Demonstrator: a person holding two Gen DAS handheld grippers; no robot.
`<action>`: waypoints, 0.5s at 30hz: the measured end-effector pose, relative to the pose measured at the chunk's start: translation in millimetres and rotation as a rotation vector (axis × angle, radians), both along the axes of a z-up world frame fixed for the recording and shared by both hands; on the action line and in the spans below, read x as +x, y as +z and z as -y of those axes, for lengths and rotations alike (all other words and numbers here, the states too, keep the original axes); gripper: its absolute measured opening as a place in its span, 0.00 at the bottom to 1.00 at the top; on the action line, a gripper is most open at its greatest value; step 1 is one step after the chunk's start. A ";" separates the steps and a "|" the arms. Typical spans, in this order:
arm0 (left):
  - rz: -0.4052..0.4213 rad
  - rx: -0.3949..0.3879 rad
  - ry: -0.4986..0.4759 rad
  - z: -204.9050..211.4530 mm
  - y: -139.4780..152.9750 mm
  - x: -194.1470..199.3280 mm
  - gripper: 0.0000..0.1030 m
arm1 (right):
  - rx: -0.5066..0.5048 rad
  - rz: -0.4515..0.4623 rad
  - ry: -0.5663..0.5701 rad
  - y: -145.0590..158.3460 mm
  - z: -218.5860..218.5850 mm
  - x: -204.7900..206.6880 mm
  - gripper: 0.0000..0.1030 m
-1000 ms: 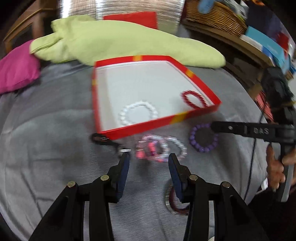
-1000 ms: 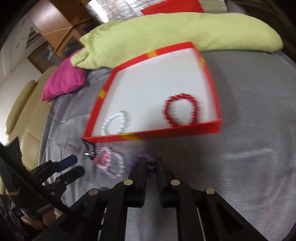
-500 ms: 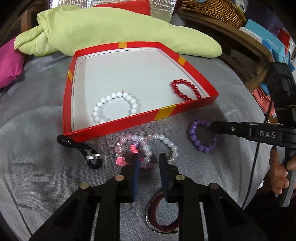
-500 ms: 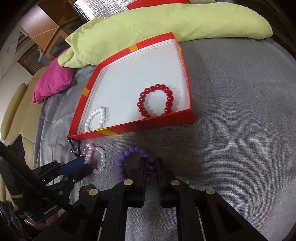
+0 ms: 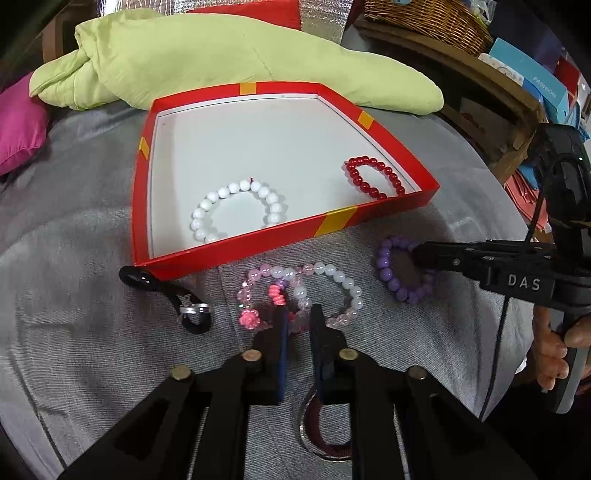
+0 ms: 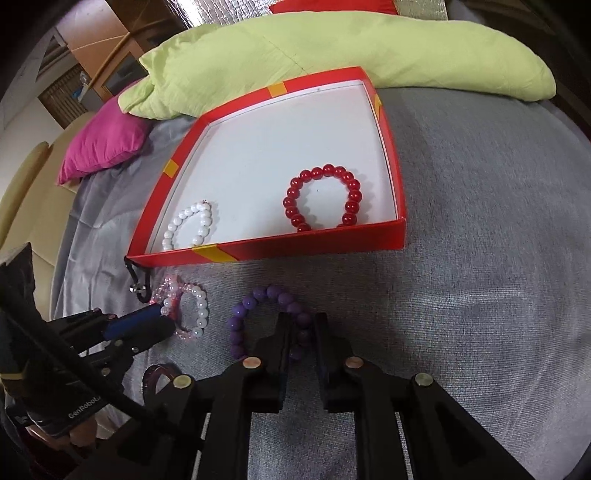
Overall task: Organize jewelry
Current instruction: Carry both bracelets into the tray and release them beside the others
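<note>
My left hand-held gripper [image 5: 297, 319] has just been closing; its jaws now pinch the near edge of the pink and white bracelet [image 5: 301, 291], beads caught between the pads. That bracelet lies on the grey blanket [image 5: 92, 350], just in front of the red box [image 5: 236, 247]. It may be two strands tangled together; I cannot tell from this angle.

My right hand-held gripper [image 6: 301, 326] is clenched on the purple bracelet [image 6: 255, 314], with the near side of the bead loop between the pads. The bracelet sits flat on the blanket, right of the pink and white one and apart from it, also just outside the box's front wall.

Inside the box, on its white floor: the white bracelet [image 5: 236, 210] at the front left, the red bracelet [image 5: 373, 177] at the front right corner, well apart.

A black strap [image 5: 162, 291] with a silver ring [image 5: 194, 308] lies beside the box's front left corner. A dark red bangle [image 5: 321, 432] rests on the blanket under my left gripper's frame, partly hidden.

Behind the box: a light green pillow [image 5: 221, 55] and a pink cushion [image 5: 18, 125]. A wicker basket [image 5: 428, 14] stands on a shelf to the far right.
</note>
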State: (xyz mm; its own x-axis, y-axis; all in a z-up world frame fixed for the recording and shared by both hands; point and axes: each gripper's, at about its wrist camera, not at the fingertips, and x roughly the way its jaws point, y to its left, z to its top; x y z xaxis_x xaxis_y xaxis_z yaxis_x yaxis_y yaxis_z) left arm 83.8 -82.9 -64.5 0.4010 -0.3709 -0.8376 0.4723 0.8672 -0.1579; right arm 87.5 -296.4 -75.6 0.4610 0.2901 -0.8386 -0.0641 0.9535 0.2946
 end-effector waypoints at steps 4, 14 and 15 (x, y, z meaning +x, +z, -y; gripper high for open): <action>0.006 -0.024 0.007 -7.4 5.1 -1.2 0.11 | 0.013 0.018 0.011 4.3 -2.3 -0.9 0.10; 0.061 -0.087 0.034 -34.8 29.0 -5.9 0.07 | 0.124 0.118 0.067 30.3 -10.0 -5.8 0.10; 0.068 -0.094 0.034 -36.5 31.9 -6.7 0.07 | 0.133 0.125 0.071 32.7 -10.5 -6.1 0.10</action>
